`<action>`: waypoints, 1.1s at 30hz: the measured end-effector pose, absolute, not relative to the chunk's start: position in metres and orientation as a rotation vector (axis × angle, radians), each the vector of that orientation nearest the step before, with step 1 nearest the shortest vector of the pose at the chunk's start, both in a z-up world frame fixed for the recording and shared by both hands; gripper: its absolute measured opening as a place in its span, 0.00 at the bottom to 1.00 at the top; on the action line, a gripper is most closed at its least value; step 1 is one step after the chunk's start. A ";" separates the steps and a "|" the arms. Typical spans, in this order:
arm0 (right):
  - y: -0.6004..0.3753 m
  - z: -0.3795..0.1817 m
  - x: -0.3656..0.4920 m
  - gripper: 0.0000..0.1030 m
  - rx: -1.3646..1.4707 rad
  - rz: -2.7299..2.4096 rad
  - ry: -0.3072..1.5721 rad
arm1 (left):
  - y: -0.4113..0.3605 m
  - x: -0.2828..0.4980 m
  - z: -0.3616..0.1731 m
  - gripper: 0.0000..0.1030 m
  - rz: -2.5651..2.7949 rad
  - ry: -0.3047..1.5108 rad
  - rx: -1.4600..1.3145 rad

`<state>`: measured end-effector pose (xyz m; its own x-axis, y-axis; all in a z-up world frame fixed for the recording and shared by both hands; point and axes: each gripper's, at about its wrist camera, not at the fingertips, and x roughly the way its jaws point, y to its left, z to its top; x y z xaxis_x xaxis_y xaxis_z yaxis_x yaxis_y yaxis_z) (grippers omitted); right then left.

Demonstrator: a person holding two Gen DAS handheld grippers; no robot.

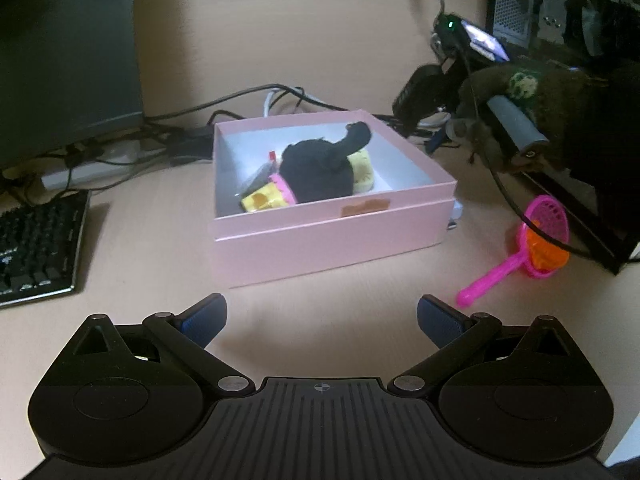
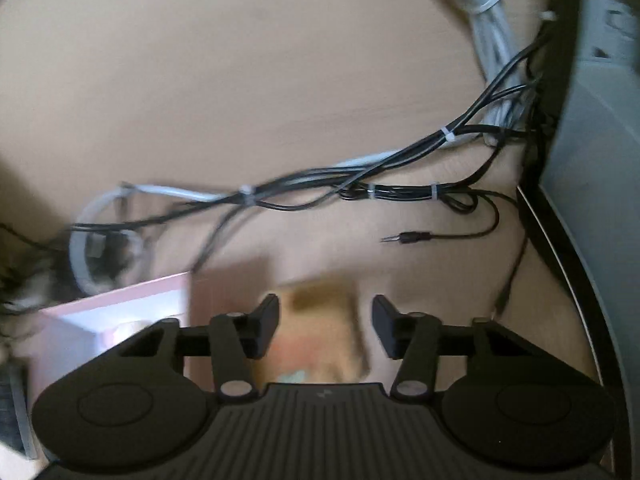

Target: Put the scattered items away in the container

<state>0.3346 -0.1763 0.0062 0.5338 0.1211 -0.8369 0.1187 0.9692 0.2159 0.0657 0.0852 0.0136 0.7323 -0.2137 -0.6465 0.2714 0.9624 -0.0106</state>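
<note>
A pink box (image 1: 320, 236) stands on the desk ahead of my left gripper (image 1: 322, 312), which is open and empty, a little short of the box's near wall. Inside lie a black plush (image 1: 320, 172), a yellow toy (image 1: 264, 200) and a pale yellow item (image 1: 364, 170). A pink toy strainer (image 1: 516, 256) holding an orange piece (image 1: 546, 254) lies on the desk right of the box. In the right wrist view my right gripper (image 2: 326, 320) is open, with a blurred tan item (image 2: 320, 336) between its fingers, touching neither. A corner of the box (image 2: 120, 300) shows at the left.
A black keyboard (image 1: 36, 248) lies at the left beside a dark monitor (image 1: 68, 60). Cables (image 1: 248, 96) run behind the box. A gloved hand and the other gripper's handle (image 1: 516, 120) are at the right. Bundled cables (image 2: 360, 184), a loose audio plug (image 2: 412, 237) and a grey case (image 2: 600, 160) show in the right wrist view.
</note>
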 end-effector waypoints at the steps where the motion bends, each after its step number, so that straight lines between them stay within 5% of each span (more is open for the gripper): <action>1: -0.176 0.001 0.339 0.40 0.253 0.001 1.029 | 0.089 0.066 0.012 1.00 -0.263 0.708 0.083; 19: -0.165 0.003 0.195 0.42 0.029 0.290 1.118 | 0.032 0.054 0.002 1.00 -0.377 0.752 0.130; 26: -0.196 0.058 0.113 0.78 0.032 0.342 0.798 | 0.006 0.035 -0.001 1.00 -0.341 0.767 0.148; 33: -0.214 0.039 0.021 0.74 -0.151 0.316 0.627 | -0.009 0.029 -0.015 1.00 -0.228 0.779 0.106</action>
